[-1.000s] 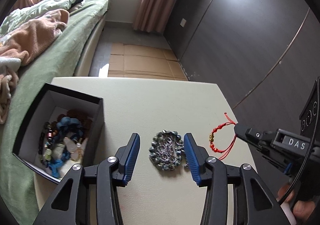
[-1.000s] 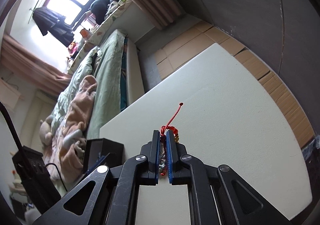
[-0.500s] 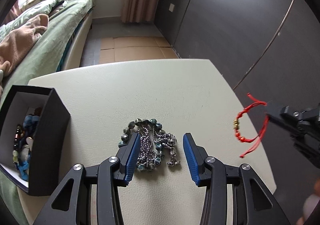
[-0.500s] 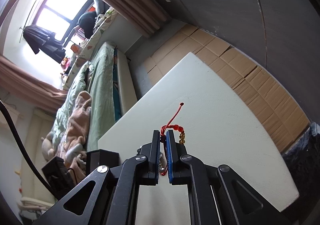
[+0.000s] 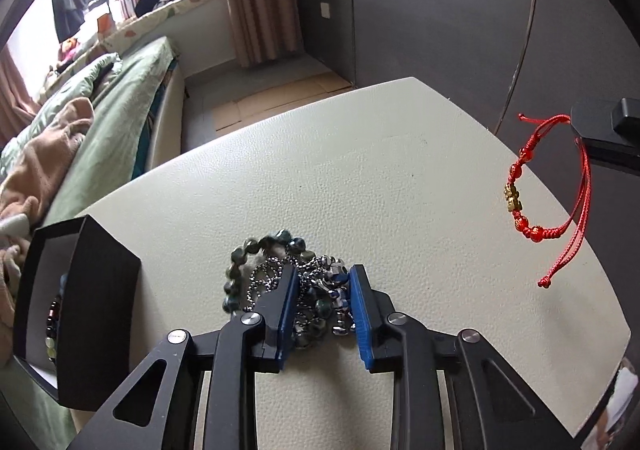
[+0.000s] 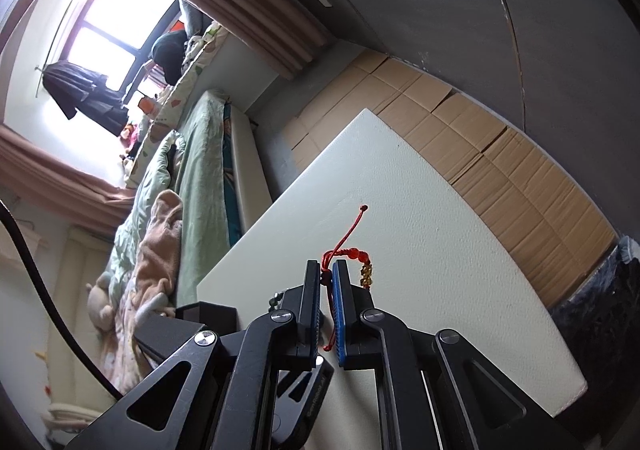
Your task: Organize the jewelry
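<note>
Since earlier: left gripper [image 5: 322,302] has come down and narrowed around the bead-and-chain pile [image 5: 292,282]; right gripper [image 6: 329,286] has lifted the red cord bracelet [image 5: 548,194] higher off the table [image 5: 400,170].

Left claw state: blue pads flank the tangle and press into it on both sides; part of the chain and several beads spill out past the left pad. It looks nearly clenched on the pile, though whether the grip is firm enough to lift I cannot tell.

Right claw state: clenched on the bracelet's cord, pads almost touching, with the beads and a gold charm hanging beside the right pad and a loose tail poking forward.

Pile handling: probably light, limp and slippery; the metal chain will slide and drape, while the round beads can roll out. Judged best taken across the thickest knot in the middle, as now, not by a single strand.

Bracelet handling: soft cord, very light, swings freely; the hold on the cord itself seems safe.

Pile position: on the table, between the left pads, just right of the black box [image 5: 80,306].

Box: open, holding other beaded pieces, at the table's left edge.

Beyond: bed [image 5: 100,122] with green covers, curtain and window.
</note>
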### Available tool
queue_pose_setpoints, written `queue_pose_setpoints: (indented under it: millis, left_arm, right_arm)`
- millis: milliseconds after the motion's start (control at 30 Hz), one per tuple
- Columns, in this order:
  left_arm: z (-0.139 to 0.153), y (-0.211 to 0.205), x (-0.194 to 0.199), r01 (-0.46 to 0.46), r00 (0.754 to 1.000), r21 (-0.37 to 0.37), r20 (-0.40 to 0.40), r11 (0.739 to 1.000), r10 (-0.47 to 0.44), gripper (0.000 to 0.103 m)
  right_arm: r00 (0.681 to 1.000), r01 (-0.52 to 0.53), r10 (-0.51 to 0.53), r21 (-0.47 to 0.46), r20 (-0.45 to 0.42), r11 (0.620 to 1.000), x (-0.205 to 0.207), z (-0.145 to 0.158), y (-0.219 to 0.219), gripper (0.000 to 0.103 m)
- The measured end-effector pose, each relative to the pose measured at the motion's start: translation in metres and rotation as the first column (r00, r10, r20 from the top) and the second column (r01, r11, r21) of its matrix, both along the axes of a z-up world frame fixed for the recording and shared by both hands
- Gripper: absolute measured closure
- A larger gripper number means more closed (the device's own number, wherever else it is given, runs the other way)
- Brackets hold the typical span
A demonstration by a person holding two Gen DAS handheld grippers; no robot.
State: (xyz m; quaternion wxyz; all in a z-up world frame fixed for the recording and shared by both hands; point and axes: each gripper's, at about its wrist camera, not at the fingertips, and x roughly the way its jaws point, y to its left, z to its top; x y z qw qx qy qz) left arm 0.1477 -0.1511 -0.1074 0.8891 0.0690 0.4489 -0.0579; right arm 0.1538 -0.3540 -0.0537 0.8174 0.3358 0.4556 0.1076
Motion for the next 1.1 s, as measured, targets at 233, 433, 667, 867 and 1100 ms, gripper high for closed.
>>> queue_pose_setpoints:
  millis: [233, 433, 667, 867, 1100]
  left_arm:
    - [0.025, 0.027, 0.001, -0.032, 0.999, -0.144, 0.011, 0.989, 0.034, 0.103]
    - [0.036, 0.059, 0.004, -0.098, 0.995, -0.255, -0.006, 0.962, 0.100, 0.103]
    - [0.039, 0.058, 0.006, -0.081, 0.997, -0.301, -0.023, 0.950, 0.078, 0.103]
    - [0.029, 0.046, 0.017, -0.073, 0.996, -0.268, -0.076, 0.961, 0.054, 0.057]
    - [0.022, 0.032, 0.018, -0.044, 0.999, -0.212, -0.020, 0.976, 0.041, 0.042]
  right_arm:
    - [1.000, -0.004, 0.004, -0.004, -0.002, 1.000, -0.003, -0.001, 0.001, 0.096]
    - [1.000, -0.017, 0.017, -0.015, -0.004, 1.000, -0.005, -0.003, 0.006, 0.096]
    - [0.999, -0.035, 0.034, -0.023, -0.011, 0.999, -0.004, -0.004, 0.013, 0.096]
    - [1.000, -0.027, 0.027, -0.028, -0.008, 0.999, -0.003, -0.003, 0.012, 0.096]
    - [1.000, -0.016, 0.015, -0.016, -0.012, 1.000, 0.002, -0.005, 0.008, 0.096]
